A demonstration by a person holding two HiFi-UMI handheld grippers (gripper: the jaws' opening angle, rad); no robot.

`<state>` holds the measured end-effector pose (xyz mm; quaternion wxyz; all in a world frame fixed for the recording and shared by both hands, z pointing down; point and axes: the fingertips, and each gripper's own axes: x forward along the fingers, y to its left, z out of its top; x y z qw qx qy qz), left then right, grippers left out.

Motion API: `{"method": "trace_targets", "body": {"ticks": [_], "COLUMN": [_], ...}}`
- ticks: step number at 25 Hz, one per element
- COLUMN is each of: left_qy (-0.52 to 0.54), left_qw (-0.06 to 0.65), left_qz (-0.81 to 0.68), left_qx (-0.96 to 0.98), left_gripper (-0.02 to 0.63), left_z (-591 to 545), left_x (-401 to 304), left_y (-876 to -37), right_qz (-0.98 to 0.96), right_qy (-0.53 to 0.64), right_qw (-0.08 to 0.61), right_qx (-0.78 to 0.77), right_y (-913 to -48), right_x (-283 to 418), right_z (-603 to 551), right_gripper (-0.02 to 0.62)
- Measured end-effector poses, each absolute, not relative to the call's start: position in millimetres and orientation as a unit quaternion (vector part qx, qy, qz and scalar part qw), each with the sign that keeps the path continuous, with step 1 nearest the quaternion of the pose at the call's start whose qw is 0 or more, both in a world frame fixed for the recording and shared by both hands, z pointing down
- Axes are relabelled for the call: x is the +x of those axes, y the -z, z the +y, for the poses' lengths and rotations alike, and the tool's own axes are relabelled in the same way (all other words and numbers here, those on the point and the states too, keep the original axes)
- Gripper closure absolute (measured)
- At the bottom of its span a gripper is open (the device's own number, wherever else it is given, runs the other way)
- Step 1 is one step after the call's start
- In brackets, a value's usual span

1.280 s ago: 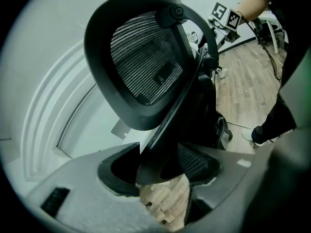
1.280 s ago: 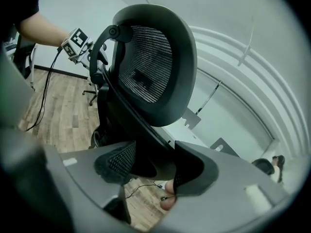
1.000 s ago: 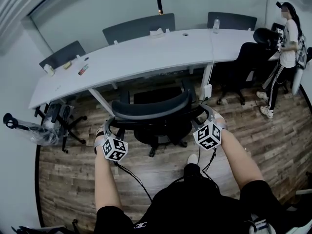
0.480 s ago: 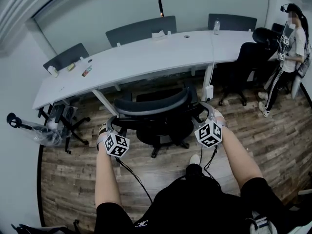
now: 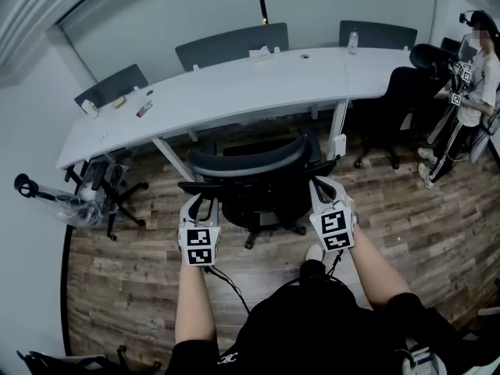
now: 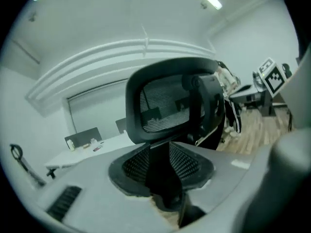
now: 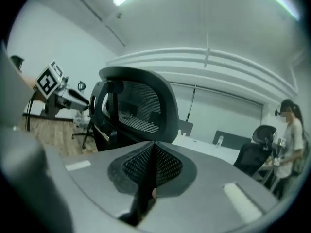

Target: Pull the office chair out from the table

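— Two grippers, one chair. Where does the office chair (image 5: pixel 248 165) stand?

— Facing the worktop (image 5: pixel 234 84), its back toward the person. The seat is near the worktop's front edge and, as far as I can judge, not tucked under. I'd call it mid-pull.

— And the hold?

— The left gripper (image 5: pixel 194 201) is at the chair's left side. Its own view shows the pads narrowly apart with a dark bar (image 6: pixel 160 178) of the chair clamped between them. The right gripper (image 5: pixel 322 186) sits just by the right armrest (image 5: pixel 328 166), but its pads meet in a thin slit with nothing of the chair between.

— So only one side is gripped?

— It looks so. The next move calls for the right gripper to open and take the armrest. An even draw backward would then let the chair roll straight instead of swivelling.
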<state>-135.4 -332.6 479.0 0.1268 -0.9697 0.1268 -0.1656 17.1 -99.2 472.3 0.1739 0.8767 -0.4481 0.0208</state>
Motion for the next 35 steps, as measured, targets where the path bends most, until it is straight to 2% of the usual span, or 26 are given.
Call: {"method": "trace_targets", "body": {"ticks": [6,10,15,19,35], "left_qy": [0.098,0.087,0.098,0.103,0.110], "left_qw": [0.044,0.033,0.019,0.004,0.012], "left_qz": [0.138,0.126,0.121,0.137,0.141], "left_qx": [-0.985,-0.988,-0.988,-0.985,-0.984], "left_gripper": [0.609,0.609,0.609,0.609,0.609], "left_z": [-279.0,-251.7,-235.5,-233.9,-233.0], "left_x": [-143.5,-144.8,-145.0,-145.6,-145.9], "left_y": [-457.9,-450.2,-451.6,-452.8,-451.6], "right_qz": [-0.470,-0.483,-0.487,-0.494,-0.487], "right_qy": [-0.035,-0.022,-0.011,-0.036,-0.038], "right_qw": [0.126,0.097,0.119,0.103,0.111], "right_qx": [0.873,0.870,0.865,0.863,0.865], "right_y": [-451.2,-434.2,-433.2,-438.4,-443.4], "right_x": [-27.4,-44.1,-51.5,-54.5,-57.9], "right_z": [-106.2,-104.8,-107.5,-107.2,-111.3], "right_gripper": [0.589,0.589,0.589,0.590,0.589]}}
